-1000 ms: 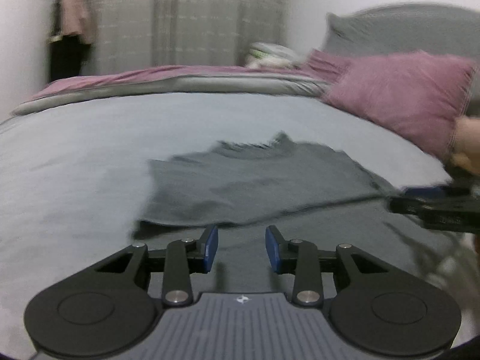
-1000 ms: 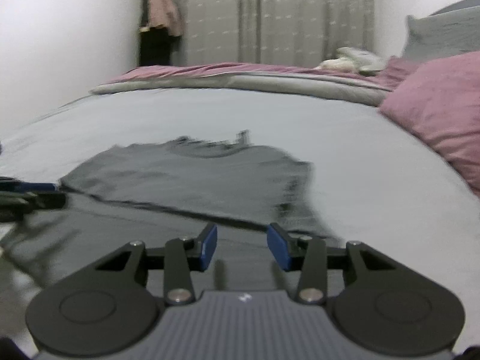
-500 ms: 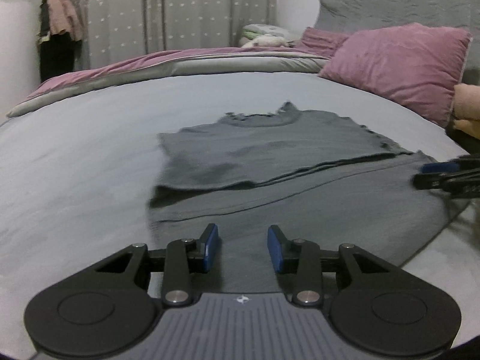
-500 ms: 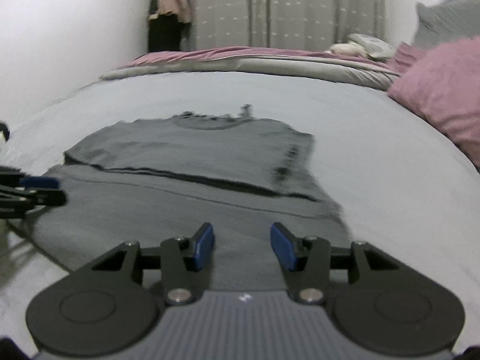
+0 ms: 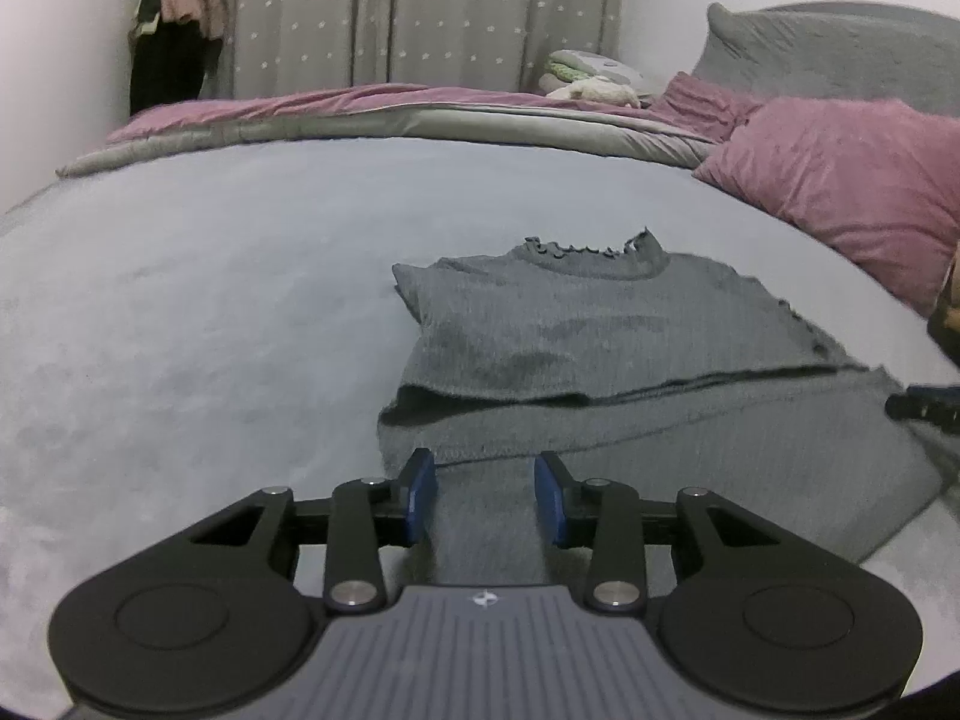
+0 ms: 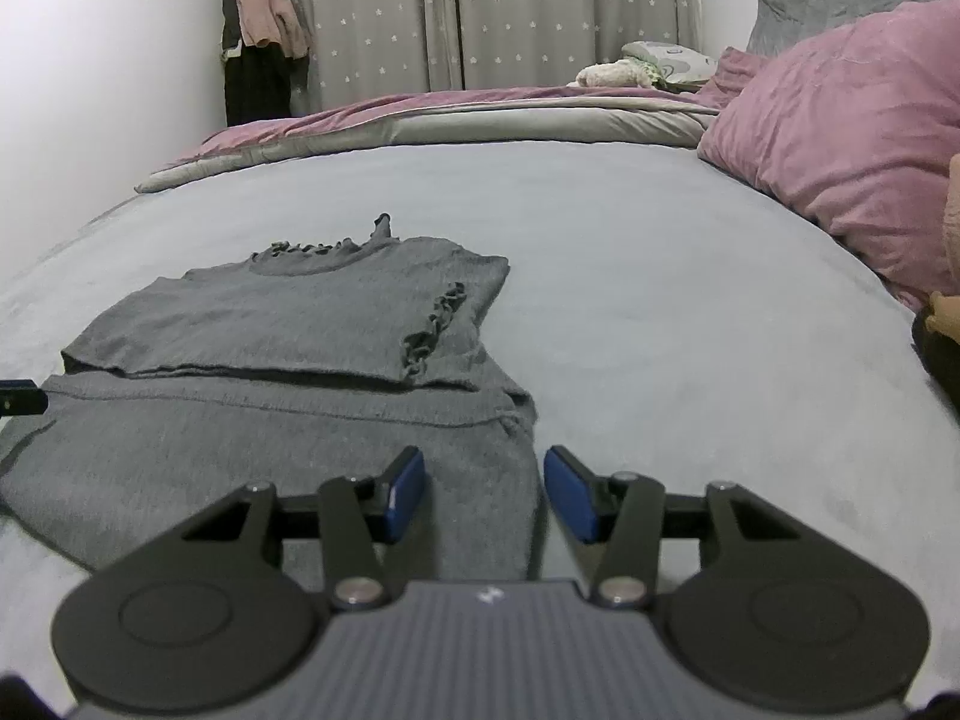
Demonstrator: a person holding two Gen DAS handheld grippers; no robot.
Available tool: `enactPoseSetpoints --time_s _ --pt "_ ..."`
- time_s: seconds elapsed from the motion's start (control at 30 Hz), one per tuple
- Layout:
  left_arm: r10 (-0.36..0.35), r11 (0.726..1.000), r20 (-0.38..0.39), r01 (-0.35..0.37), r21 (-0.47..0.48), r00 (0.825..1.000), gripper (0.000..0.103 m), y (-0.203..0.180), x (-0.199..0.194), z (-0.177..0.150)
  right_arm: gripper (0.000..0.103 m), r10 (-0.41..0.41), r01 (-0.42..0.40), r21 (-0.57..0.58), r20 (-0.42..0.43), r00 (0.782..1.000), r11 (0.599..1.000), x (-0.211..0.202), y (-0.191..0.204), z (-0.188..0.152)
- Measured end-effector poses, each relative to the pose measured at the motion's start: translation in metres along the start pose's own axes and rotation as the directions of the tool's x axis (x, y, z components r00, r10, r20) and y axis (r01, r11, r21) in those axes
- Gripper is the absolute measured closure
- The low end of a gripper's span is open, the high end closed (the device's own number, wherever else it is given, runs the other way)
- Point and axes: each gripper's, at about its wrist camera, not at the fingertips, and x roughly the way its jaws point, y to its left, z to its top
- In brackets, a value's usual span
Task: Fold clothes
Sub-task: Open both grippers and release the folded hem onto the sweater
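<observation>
A grey knit top (image 5: 600,336) (image 6: 288,324) with a ruffled collar lies flat on the bed, its upper part folded over the lower part. My left gripper (image 5: 485,495) is open, low over the garment's near left corner, nothing between its blue pads. My right gripper (image 6: 485,495) is open over the near right corner, also holding nothing. The tip of the right gripper (image 5: 924,405) shows at the right edge of the left wrist view. The left gripper's tip (image 6: 21,397) shows at the left edge of the right wrist view.
The grey bed sheet (image 5: 210,312) (image 6: 690,312) spreads around the garment. Pink pillows (image 5: 840,180) (image 6: 840,120) lie on the right. A folded pink and grey duvet (image 5: 360,120) runs along the far side, before curtains (image 6: 510,12) and hanging clothes (image 6: 258,42).
Both grippers have drawn back toward the garment's near edge and outward to its corners. The top now lies still and sharp, where it was blurred a second ago.
</observation>
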Motion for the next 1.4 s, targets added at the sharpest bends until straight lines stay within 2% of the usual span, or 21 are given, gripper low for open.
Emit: enactPoseSetpoints --time_s 0.17,0.4,0.53,0.67,0.77,0.87,1.03,1.13,1.4 --pt "-0.014 0.995 -0.021 0.012 -0.099 1.000 0.066 0.003 0.004 0.009 0.051 0.003 -0.003 0.004 0.003 1.000 1.000 0.002 0.009 0.011" --pt "-0.030 0.990 -0.029 0.026 -0.137 0.999 0.063 -0.009 0.005 0.026 0.046 0.042 -0.042 -0.022 -0.001 0.999 0.999 0.009 0.032 0.025" --pt "-0.049 0.992 -0.061 0.042 -0.122 0.997 0.060 -0.019 0.009 0.034 0.044 0.061 -0.062 -0.030 -0.012 0.998 0.998 0.015 0.047 0.030" --pt "-0.056 0.994 -0.091 0.047 -0.104 0.994 0.056 -0.025 0.011 0.039 0.035 0.089 -0.090 -0.037 -0.028 0.996 0.995 0.020 0.063 0.035" --pt "-0.055 0.993 -0.113 0.042 -0.113 0.992 0.054 -0.027 0.011 0.043 0.034 0.132 -0.133 -0.003 -0.067 0.989 0.991 0.025 0.071 0.040" --pt "-0.073 0.994 -0.105 0.064 -0.091 0.992 0.046 -0.030 0.010 0.051 0.030 0.160 -0.161 0.001 -0.098 0.982 0.987 0.029 0.076 0.044" --pt "-0.051 0.998 -0.141 0.046 -0.042 0.989 0.044 -0.023 0.025 0.061 0.027 0.159 -0.160 0.003 -0.128 0.979 0.987 0.037 0.067 0.055" --pt "-0.047 0.998 -0.153 0.041 -0.047 0.987 0.044 -0.011 0.044 0.069 0.026 0.159 -0.158 0.023 -0.126 0.979 0.987 0.043 0.056 0.064" --pt "-0.026 0.999 -0.111 0.022 -0.035 0.994 0.044 0.020 0.087 0.090 0.023 0.156 -0.156 0.008 -0.128 0.979 0.988 0.080 0.038 0.095"
